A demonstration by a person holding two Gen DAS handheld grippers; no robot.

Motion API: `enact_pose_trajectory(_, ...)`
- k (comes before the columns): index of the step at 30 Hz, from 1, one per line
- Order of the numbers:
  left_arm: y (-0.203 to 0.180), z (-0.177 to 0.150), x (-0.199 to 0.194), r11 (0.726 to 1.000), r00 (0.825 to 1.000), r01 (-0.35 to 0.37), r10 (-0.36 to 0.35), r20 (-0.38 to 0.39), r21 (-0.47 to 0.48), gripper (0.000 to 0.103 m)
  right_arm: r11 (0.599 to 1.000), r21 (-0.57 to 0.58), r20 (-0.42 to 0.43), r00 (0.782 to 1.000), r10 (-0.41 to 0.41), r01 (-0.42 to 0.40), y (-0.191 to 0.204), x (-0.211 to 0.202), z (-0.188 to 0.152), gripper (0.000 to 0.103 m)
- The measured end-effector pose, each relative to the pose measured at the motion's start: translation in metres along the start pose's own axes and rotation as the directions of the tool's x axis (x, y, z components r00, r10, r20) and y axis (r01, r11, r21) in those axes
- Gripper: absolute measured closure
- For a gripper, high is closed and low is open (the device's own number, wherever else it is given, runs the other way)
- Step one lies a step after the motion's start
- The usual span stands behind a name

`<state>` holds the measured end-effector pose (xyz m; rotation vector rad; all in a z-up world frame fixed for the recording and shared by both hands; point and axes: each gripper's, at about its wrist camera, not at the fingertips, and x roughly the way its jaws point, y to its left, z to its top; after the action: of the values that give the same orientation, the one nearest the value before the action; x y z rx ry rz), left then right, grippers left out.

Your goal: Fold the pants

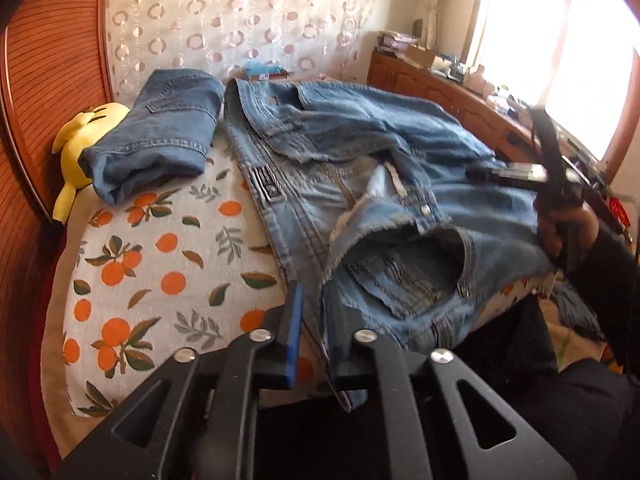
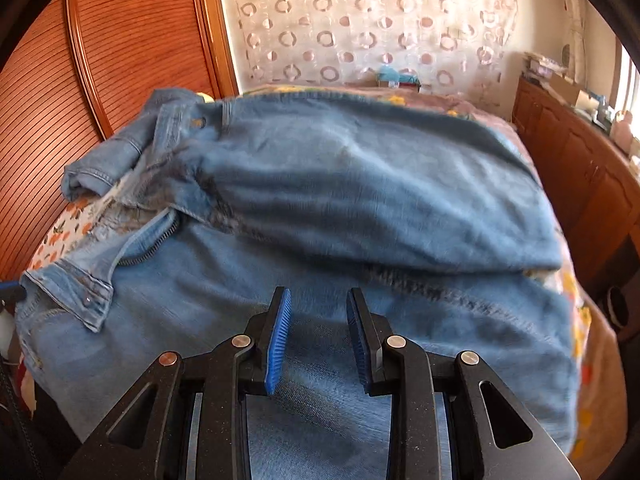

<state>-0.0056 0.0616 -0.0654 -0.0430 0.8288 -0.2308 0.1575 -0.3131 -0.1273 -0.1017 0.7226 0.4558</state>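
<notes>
Left wrist view: I see my left gripper (image 1: 312,300) parted narrowly around the jeans' (image 1: 360,184) edge on the bed (image 1: 160,248). My right gripper (image 2: 316,312) hangs apart, nothing between, above them.

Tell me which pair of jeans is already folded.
The darker jeans beside the yellow plush toy; the lighter jeans lie spread out, unfolded.

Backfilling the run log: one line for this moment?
task: fold pants | left gripper: jeans edge between jaws, grip unclear | right gripper: open over jeans
</notes>
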Motion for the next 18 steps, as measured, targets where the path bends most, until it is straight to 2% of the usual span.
enact_pose_trajectory(1, 0.001, 0.003, -0.001, 1.0, 1.0, -0.014, 0.014, 0.007, 0.001, 0.079, 1.0, 0.002, -0.001, 1.0, 0.003, -0.003, 0.0, 0.002, -0.001, 0.073)
enact_pose_trajectory(6, 0.003, 0.02, -0.007, 1.0, 0.998, -0.026, 0.025, 0.059, 0.011, 0.066, 1.0, -0.009, 0.01, 1.0, 0.003, -0.003, 0.0, 0.005, -0.004, 0.073)
enact_pose_trajectory(8, 0.001, 0.025, -0.006, 1.0, 0.997, -0.02, 0.019, 0.074, 0.021, 0.066, 1.0, -0.02, 0.01, 1.0, -0.004, 0.004, 0.004, 0.005, -0.003, 0.073)
enact_pose_trajectory(11, 0.003, 0.031, 0.002, 1.0, 0.997, -0.024, 0.022, 0.08, 0.016, 0.066, 0.999, -0.043, 0.02, 0.999, 0.028, -0.028, 0.019, 0.0, 0.004, 0.073)
enact_pose_trajectory(13, 0.007, 0.034, 0.008, 0.999, 0.996, -0.03, 0.029, 0.079, 0.011, 0.065, 0.996, -0.072, 0.026, 0.998, 0.052, -0.05, 0.031, 0.001, 0.013, 0.064)
enact_pose_trajectory(14, 0.009, 0.035, 0.011, 0.999, 0.996, -0.033, 0.032, 0.081, 0.013, 0.063, 0.994, -0.09, 0.026, 0.997, 0.067, -0.064, 0.039, 0.002, 0.019, 0.061)
enact_pose_trajectory(15, 0.011, 0.036, 0.014, 0.999, 0.996, -0.033, 0.032, 0.083, 0.013, 0.057, 0.991, -0.11, 0.028, 0.996, 0.081, -0.077, 0.047, 0.004, 0.025, 0.061)
enact_pose_trajectory(18, 0.013, 0.037, 0.022, 0.999, 0.997, -0.029, 0.027, 0.072, 0.025, 0.055, 0.98, -0.171, 0.026, 0.994, 0.108, -0.102, 0.072, 0.012, 0.044, 0.061)
